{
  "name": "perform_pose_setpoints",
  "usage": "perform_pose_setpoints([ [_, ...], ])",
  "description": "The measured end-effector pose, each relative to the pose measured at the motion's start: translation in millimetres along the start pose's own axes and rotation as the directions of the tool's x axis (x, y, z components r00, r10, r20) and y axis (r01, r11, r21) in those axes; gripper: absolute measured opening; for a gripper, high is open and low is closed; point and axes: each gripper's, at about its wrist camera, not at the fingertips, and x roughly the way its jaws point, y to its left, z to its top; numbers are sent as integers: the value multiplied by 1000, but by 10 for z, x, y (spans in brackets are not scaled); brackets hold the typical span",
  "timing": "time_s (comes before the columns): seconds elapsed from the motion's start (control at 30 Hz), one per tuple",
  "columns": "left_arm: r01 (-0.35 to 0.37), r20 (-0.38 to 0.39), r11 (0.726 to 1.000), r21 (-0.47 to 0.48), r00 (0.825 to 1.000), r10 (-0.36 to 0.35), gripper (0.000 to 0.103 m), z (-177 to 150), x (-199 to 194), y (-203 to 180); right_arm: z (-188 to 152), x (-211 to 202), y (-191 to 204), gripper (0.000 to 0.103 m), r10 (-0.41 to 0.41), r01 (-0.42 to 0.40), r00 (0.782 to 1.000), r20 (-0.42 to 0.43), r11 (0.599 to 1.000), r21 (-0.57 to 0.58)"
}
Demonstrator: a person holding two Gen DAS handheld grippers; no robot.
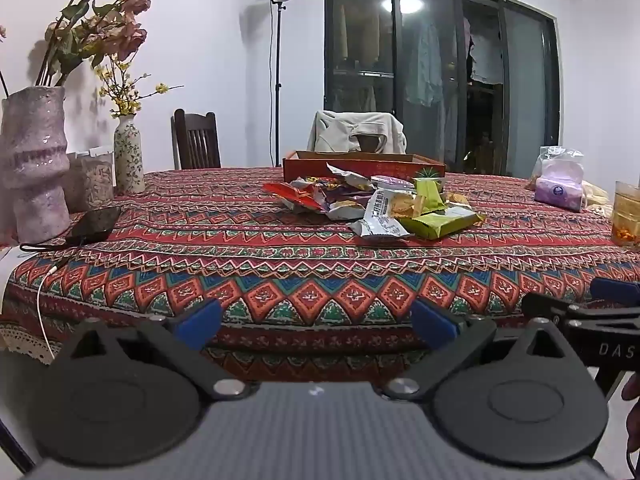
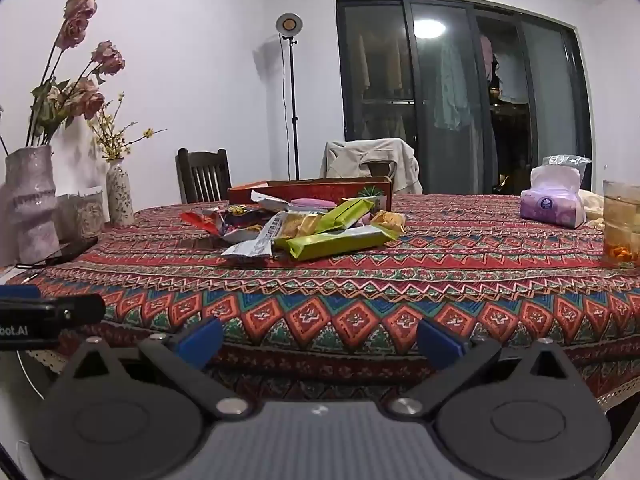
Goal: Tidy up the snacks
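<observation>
A pile of snack packets (image 1: pixel 372 204) lies mid-table on the patterned cloth: red, white, purple and green wrappers. It also shows in the right wrist view (image 2: pixel 304 224). A long green packet (image 2: pixel 340 242) lies at the front of the pile. Behind the pile stands a low red cardboard box (image 1: pixel 360 166), also seen in the right wrist view (image 2: pixel 320 190). My left gripper (image 1: pixel 316 322) is open and empty at the table's near edge. My right gripper (image 2: pixel 320 340) is open and empty, also at the near edge, well short of the pile.
Two vases with flowers (image 1: pixel 36 152) and a dark phone on a cable (image 1: pixel 94 222) sit at the left. A tissue pack (image 2: pixel 554 200) and a glass of tea (image 2: pixel 622 224) stand at the right. Chairs (image 1: pixel 196 140) stand behind the table.
</observation>
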Motion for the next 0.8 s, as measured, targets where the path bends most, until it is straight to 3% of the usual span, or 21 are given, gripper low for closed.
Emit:
perform_pose_setpoints([
  [0.27, 6, -10, 1000, -10, 1000, -6, 103, -7, -13, 21, 11, -16, 18, 103, -16, 15, 998, 59, 1000, 13],
  [0.3, 8, -12, 1000, -11, 1000, -8, 103, -8, -8, 22, 1, 14, 51, 103, 18, -18, 1000, 3, 1000, -12],
  [0.8, 8, -16, 1000, 5, 1000, -8, 103, -21, -9, -12, 5, -23, 30, 103, 7, -7, 1000, 12, 1000, -7],
])
